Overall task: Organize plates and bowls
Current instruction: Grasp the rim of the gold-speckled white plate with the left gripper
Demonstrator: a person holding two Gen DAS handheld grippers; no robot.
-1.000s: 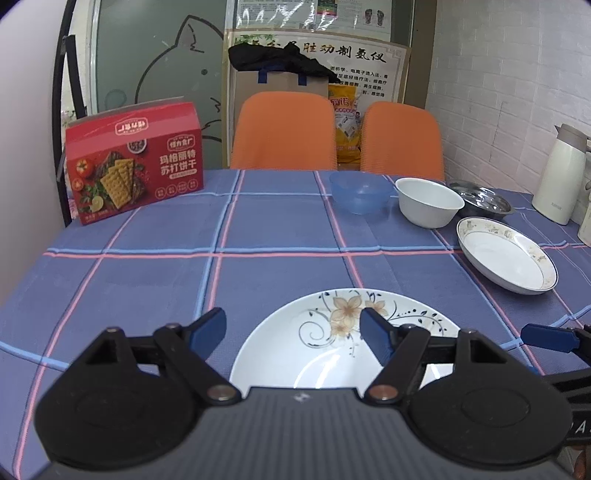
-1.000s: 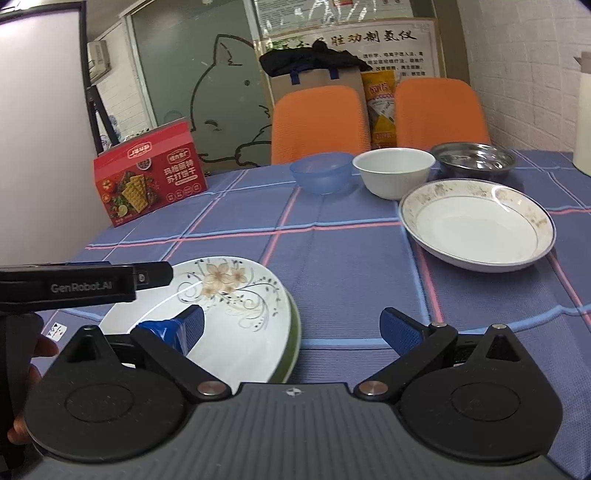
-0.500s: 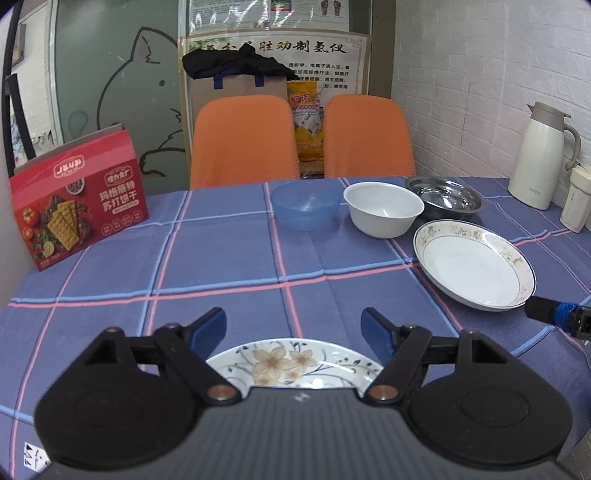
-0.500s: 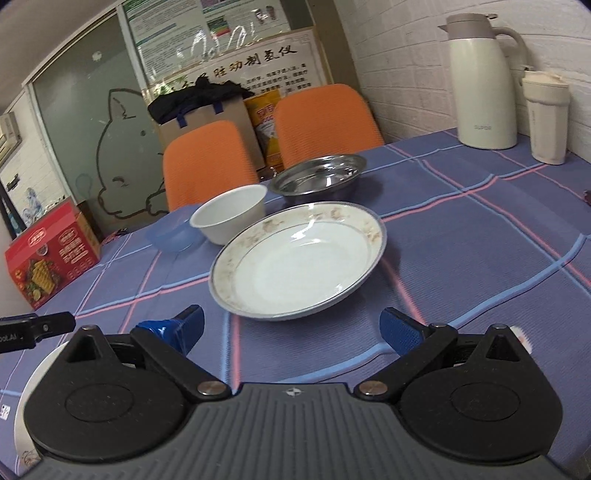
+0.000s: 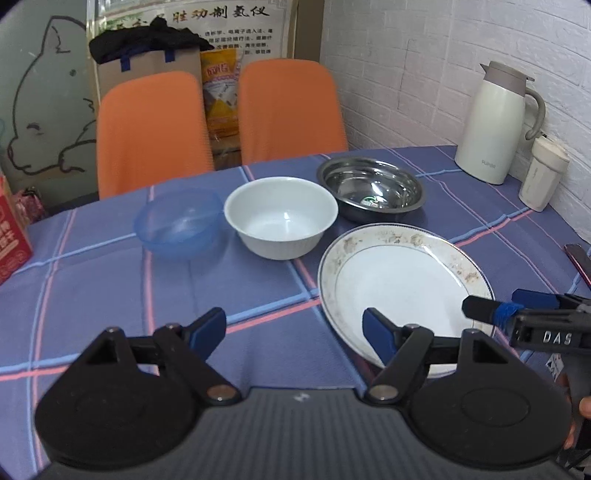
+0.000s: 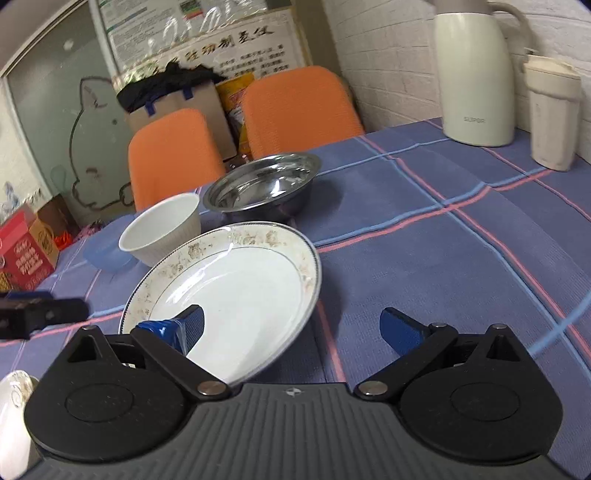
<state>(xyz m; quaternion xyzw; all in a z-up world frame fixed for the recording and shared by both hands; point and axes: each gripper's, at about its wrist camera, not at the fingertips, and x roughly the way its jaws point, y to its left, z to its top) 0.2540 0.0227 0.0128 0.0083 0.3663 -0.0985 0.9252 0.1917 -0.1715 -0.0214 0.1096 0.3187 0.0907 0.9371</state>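
The right hand-held gripper [image 6: 291, 328] gapes wide, holding nothing, its near finger over the gold-rimmed plate [image 6: 236, 291], seemingly lined up to pinch that rim. The left hand-held gripper [image 5: 293, 330], equally wide and unladen, waits beside it. The white bowl [image 5: 280, 216] and steel bowl [image 5: 369, 188] sit toward the table's far edge.

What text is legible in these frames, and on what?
"DAS": side of the right gripper, seen from the left wrist view; the rest is cut off.
"SUPOR": low on the white thermos jug, small and soft.
Large Chinese heading on the wall poster: visible, too blurred to quote; its small print is unreadable.
Red box and yellow bag: print cut off or blurred.
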